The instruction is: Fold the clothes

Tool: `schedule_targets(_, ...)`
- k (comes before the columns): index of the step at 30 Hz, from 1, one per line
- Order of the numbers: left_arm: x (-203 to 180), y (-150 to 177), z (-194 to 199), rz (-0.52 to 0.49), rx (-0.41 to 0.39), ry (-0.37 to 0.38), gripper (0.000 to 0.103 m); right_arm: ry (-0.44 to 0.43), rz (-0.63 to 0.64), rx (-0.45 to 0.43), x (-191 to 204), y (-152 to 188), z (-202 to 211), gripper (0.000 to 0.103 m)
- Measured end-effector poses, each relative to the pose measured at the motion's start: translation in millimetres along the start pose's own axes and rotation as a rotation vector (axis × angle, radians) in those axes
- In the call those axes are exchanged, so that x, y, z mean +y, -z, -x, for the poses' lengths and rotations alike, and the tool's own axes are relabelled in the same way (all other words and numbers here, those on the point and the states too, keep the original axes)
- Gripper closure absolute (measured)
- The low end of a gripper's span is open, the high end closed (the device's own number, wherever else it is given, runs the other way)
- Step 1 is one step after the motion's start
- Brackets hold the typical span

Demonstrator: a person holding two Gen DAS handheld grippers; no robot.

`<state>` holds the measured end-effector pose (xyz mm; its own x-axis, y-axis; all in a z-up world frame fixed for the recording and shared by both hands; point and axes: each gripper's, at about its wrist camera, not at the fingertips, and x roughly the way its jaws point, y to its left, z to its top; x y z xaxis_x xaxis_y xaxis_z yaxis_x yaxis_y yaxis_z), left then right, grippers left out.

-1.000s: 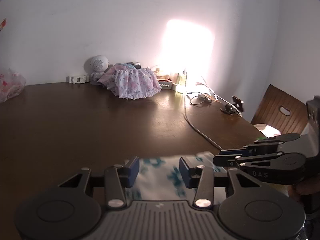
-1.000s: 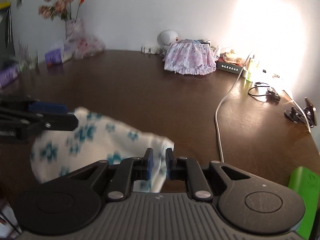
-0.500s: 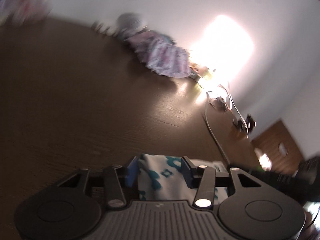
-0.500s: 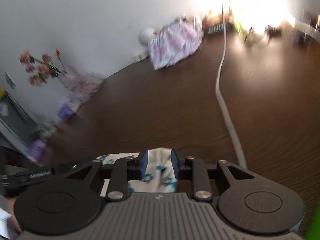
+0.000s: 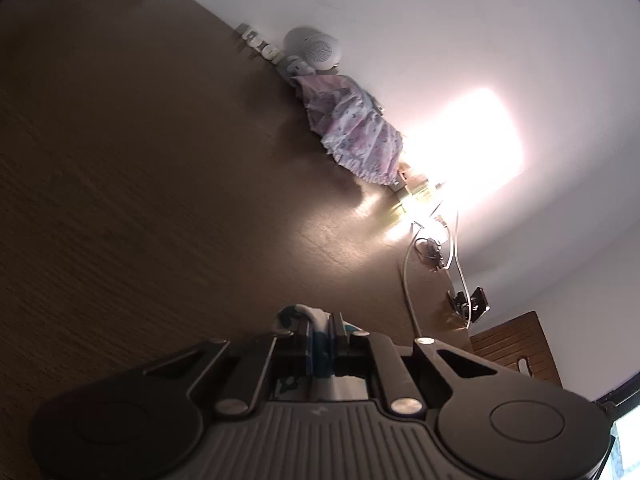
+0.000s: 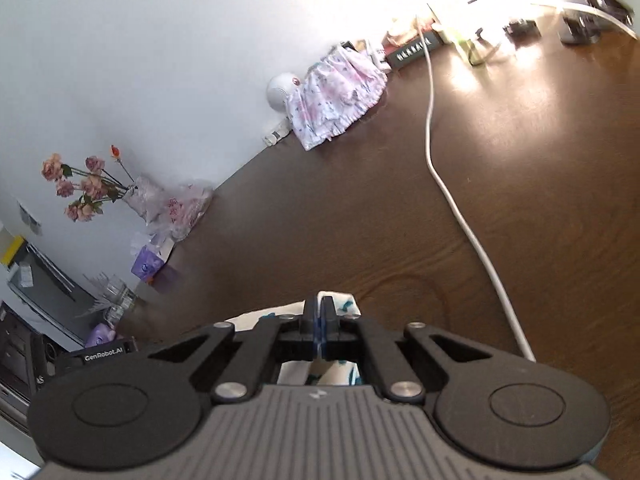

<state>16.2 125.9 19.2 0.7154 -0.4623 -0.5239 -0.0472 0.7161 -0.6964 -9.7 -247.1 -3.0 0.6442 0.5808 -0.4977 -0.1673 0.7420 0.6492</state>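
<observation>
left gripper (image 5: 320, 334): black linkage arms, blue finger pads, silver screws, ribbed grey body
right gripper (image 6: 320, 320): same black build, blue pads, silver screws
marking: white "GenRobot.AI" on black block

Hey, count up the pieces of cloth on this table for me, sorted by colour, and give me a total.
White cloth with teal print, pinched by left gripper and right gripper: 1
Pink ruffled cloth by the wall: 1
Total: 2
</observation>
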Motion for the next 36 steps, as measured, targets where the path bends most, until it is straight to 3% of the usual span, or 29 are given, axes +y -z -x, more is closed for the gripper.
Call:
schedule_targets(3, 0.1, 1.0, 6.9, -0.015, -0.024, -0.035, 0.082, 0.011, -0.003, -0.010, 5.9, -5.1, 11.0, 0.096)
schedule_targets(5, 1.1, 1.8, 7.5, -0.029, -0.034, -0.034, 0.079, 0.016, 0.019, -0.012, 10.4, -4.2, 14.0, 0.081)
schedule_targets(7, 3.0, 2.6, 3.3, -0.028, -0.020, -0.040, 0.079, 0.048, 0.074, -0.013, 18.0, 1.1, 12.7, 0.085)
schedule_targets(8, 3.3, 3.0, 1.0, -0.027, -0.016, -0.048, 0.077, 0.064, 0.102, -0.014, 21.8, 3.7, 12.1, 0.097)
schedule_targets(9, 3.1, 3.3, -0.5, -0.030, -0.013, -0.054, 0.077, 0.080, 0.129, -0.015, 25.7, 6.3, 11.5, 0.100)
schedule_targets(11, 3.0, 2.1, 2.8, -0.035, -0.005, -0.048, 0.077, 0.112, 0.184, -0.016, 33.3, 11.6, 10.2, 0.100)
schedule_targets(13, 2.4, -3.0, 15.2, -0.055, -0.007, -0.021, 0.074, 0.176, 0.293, -0.083, 51.4, 17.3, 23.5, 0.098)
schedule_targets(15, -6.7, -4.3, 41.4, -0.152, -0.065, 0.017, 0.068, 0.153, 0.415, -0.118, 72.2, 24.9, 37.7, 0.092)
schedule_targets(17, -31.9, 11.6, 62.7, -0.353, -0.124, 0.038, 0.064, 0.115, 0.524, -0.081, 89.8, 34.6, 35.6, 0.074)
schedule_targets(19, -59.6, 37.9, 70.4, -0.548, -0.132, 0.022, 0.064, 0.090, 0.629, -0.037, 106.3, 45.4, 28.0, 0.073)
schedule_targets(21, -71.7, 62.0, 61.7, -0.661, -0.097, -0.053, 0.066, 0.129, 0.696, 0.009, 113.5, 58.0, 12.3, 0.075)
schedule_targets(23, -79.7, 85.5, 48.7, -0.752, -0.050, -0.145, 0.075, 0.148, 0.695, -0.005, 112.8, 63.0, 4.4, 0.075)
schedule_targets(25, -77.7, 100.6, 39.4, -0.817, -0.047, -0.177, 0.075, 0.133, 0.665, 0.008, 110.9, 61.0, 4.4, 0.075)
schedule_targets(33, -62.7, 89.6, 27.8, -0.762, 0.012, -0.137, 0.072, 0.197, 0.731, -0.025, 110.0, 83.7, 14.4, 0.075)
schedule_targets(36, -67.7, 102.4, 33.8, -0.791, 0.031, -0.138, 0.072, 0.217, 0.730, -0.014, 109.8, 89.7, 22.1, 0.075)
